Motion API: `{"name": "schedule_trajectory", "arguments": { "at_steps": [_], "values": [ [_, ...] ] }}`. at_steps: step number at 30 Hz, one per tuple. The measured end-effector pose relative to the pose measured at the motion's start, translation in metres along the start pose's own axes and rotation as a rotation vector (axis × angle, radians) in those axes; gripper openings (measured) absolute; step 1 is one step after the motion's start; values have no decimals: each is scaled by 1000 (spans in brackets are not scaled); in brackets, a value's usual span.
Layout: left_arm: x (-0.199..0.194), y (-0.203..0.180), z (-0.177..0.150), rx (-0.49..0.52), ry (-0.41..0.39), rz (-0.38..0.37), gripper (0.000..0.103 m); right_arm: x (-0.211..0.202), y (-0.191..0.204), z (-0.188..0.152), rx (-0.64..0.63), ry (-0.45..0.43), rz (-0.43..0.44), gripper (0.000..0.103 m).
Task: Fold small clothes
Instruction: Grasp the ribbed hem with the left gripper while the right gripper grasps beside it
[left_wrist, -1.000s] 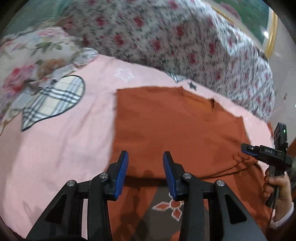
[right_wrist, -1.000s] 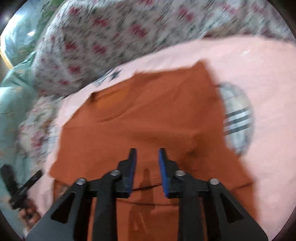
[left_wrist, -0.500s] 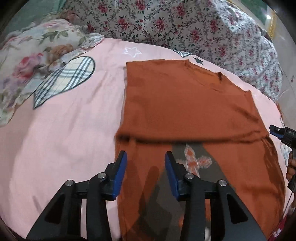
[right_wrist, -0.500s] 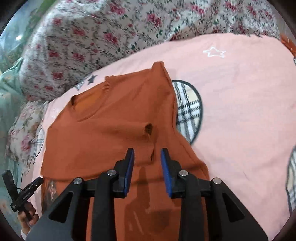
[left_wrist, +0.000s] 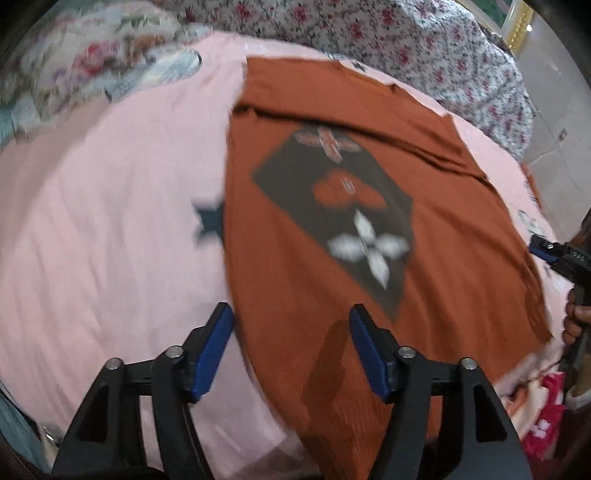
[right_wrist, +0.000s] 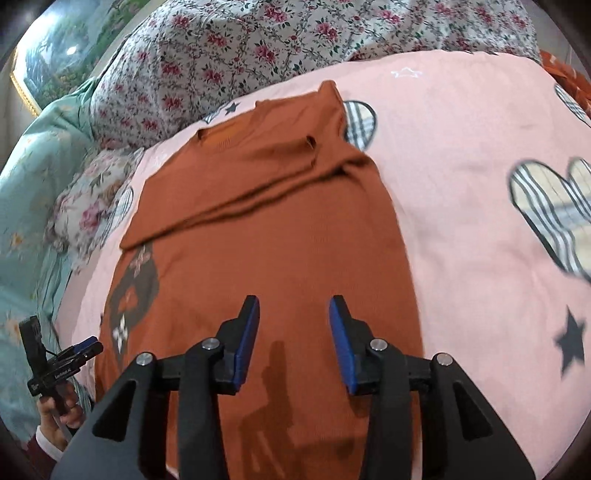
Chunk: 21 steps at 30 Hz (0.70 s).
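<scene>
A rust-orange sweater (left_wrist: 436, 236) with a dark patterned panel (left_wrist: 340, 206) lies flat on a pink bedspread (left_wrist: 110, 229); its far part is folded over in a band. In the right wrist view the same sweater (right_wrist: 280, 236) fills the middle. My left gripper (left_wrist: 291, 325) hovers over the sweater's near left edge, its jaws opening, nothing between them. My right gripper (right_wrist: 293, 314) hangs above the sweater's lower half, jaws also opening and holding nothing. Each gripper shows small at the edge of the other's view: the right gripper (left_wrist: 543, 251) and the left gripper (right_wrist: 86, 347).
A floral quilt (right_wrist: 295, 40) is bunched at the bed's far side, with a flowered pillow (left_wrist: 92, 62) at the far left. The bedspread carries plaid hearts (right_wrist: 546, 206) and dark stars (right_wrist: 570, 345). A teal blanket (right_wrist: 29, 192) lies beyond the bed's left edge.
Both grippers pulled back toward the near end of the sweater and their jaws spread wider. The patterned panel, first mostly hidden, now shows fully; the folded band lies farther away.
</scene>
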<state>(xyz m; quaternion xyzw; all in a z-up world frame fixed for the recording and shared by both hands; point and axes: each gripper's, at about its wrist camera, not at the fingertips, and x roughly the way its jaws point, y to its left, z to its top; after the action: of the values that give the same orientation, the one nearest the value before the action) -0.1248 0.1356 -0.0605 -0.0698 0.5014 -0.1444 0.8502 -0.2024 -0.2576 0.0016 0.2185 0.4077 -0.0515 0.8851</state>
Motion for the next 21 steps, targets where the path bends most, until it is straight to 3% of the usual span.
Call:
{"name": "schedule_trajectory", "arguments": {
  "at_steps": [8,11,13,14,15,19,20,21],
  "values": [
    [-14,-10,-42,-18,-1,-75,67,-42,-29,-54,49,24,-41,41],
    [-13,-13,-42,4,5,-77,54,-50,-40,-65,72,45,-38,41],
    [-12,-14,-40,16,9,-79,34,-51,-46,-72,83,59,-30,41],
    [-11,-15,-40,24,11,-74,30,-49,-47,-74,85,63,-15,41],
    [-10,-14,-40,30,14,-75,15,-48,-46,-77,82,65,-2,41],
    [-12,-14,-35,44,2,-78,6,-38,-41,-78,84,71,72,41],
    [-15,-15,-36,54,-7,-75,6,-35,-40,-77,80,77,88,31],
    [-17,-15,-35,57,-15,-77,6,-35,-38,-78,76,78,93,13]
  ]
}}
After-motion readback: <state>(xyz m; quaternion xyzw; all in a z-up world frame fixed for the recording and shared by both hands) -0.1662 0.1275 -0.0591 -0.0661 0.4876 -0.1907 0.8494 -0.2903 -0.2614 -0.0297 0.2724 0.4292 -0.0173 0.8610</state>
